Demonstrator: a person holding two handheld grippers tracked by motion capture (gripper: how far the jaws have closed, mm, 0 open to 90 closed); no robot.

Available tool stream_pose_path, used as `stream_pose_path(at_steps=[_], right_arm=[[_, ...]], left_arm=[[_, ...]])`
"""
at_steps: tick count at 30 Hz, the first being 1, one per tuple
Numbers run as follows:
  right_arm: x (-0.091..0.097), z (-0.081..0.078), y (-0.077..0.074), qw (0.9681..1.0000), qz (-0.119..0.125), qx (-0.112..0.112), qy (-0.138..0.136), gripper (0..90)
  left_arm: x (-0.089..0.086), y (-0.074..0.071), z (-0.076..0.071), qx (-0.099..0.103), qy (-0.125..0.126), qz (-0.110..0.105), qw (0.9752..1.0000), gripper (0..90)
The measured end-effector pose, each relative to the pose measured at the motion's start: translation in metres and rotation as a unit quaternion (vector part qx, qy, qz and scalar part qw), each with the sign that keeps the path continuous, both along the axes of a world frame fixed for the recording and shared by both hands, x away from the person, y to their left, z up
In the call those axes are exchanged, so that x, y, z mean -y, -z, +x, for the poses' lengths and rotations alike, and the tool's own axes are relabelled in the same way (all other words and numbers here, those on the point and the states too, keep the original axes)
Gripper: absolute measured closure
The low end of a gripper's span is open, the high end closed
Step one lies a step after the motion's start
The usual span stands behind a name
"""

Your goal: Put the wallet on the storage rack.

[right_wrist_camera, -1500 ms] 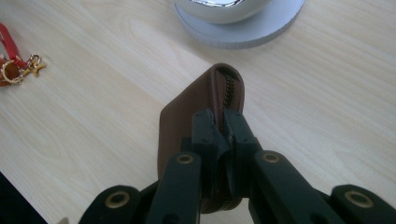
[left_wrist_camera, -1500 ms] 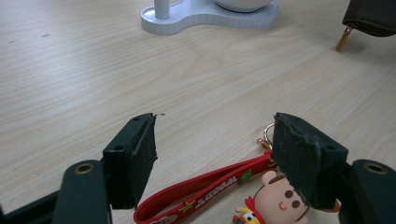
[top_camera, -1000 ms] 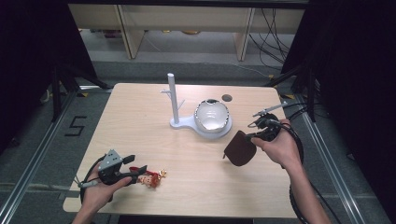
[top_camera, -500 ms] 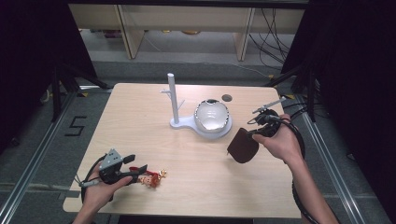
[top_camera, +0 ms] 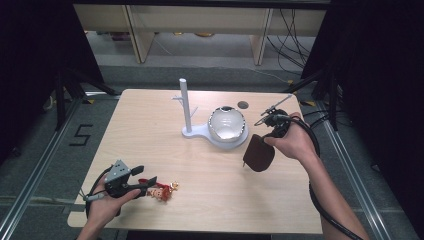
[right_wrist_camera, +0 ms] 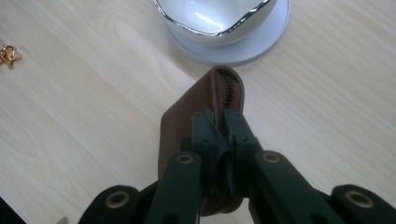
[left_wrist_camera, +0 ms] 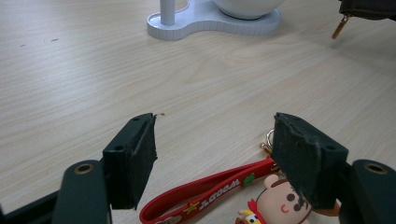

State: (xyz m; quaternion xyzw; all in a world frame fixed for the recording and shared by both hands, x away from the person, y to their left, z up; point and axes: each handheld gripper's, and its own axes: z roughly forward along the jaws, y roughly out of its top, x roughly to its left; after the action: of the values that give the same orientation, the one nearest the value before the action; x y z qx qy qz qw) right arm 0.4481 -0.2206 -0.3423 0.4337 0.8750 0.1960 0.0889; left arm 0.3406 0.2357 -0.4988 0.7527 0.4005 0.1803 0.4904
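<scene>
Since a second ago the right gripper (top_camera: pixel 266 131) has carried the pouch (top_camera: pixel 258 153) a little farther from the bowl (top_camera: pixel 228 126); the left gripper (top_camera: pixel 142 182) has stayed put. There is one pouch, one bowl, one stand (top_camera: pixel 185 107) and one keychain (top_camera: pixel 162 190). The pouch hangs clamped in the right jaws, its long axis pointing down. The left jaws stand apart around the keychain's red strap (left_wrist_camera: pixel 205 192).
</scene>
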Motion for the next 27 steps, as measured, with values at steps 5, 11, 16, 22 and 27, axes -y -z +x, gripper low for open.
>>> stream_pose_path(at_steps=[5, 11, 16, 22, 27], right_arm=[[-0.001, 0.002, -0.003, 0.9999, 0.007, 0.007, 0.008, 84.8], [-0.002, 0.005, -0.010, 0.9998, 0.008, 0.019, 0.007, 84.7], [-0.002, 0.007, -0.014, 0.9995, 0.013, 0.027, 0.010, 84.7], [-0.003, 0.009, -0.015, 0.9993, 0.015, 0.031, 0.011, 84.7], [-0.005, 0.011, -0.021, 0.9992, 0.013, 0.034, 0.016, 84.7]], left_arm=[[0.000, 0.001, -0.001, -0.001, -0.001, 0.000, 1.0000, 30.1], [0.001, 0.000, -0.001, 0.000, 0.001, -0.004, 1.0000, 29.9], [0.001, 0.000, -0.001, -0.001, -0.001, -0.006, 1.0000, 29.8], [0.000, 0.001, -0.002, -0.003, -0.003, -0.004, 1.0000, 29.8], [0.000, 0.001, -0.002, -0.003, -0.003, -0.004, 1.0000, 29.8]])
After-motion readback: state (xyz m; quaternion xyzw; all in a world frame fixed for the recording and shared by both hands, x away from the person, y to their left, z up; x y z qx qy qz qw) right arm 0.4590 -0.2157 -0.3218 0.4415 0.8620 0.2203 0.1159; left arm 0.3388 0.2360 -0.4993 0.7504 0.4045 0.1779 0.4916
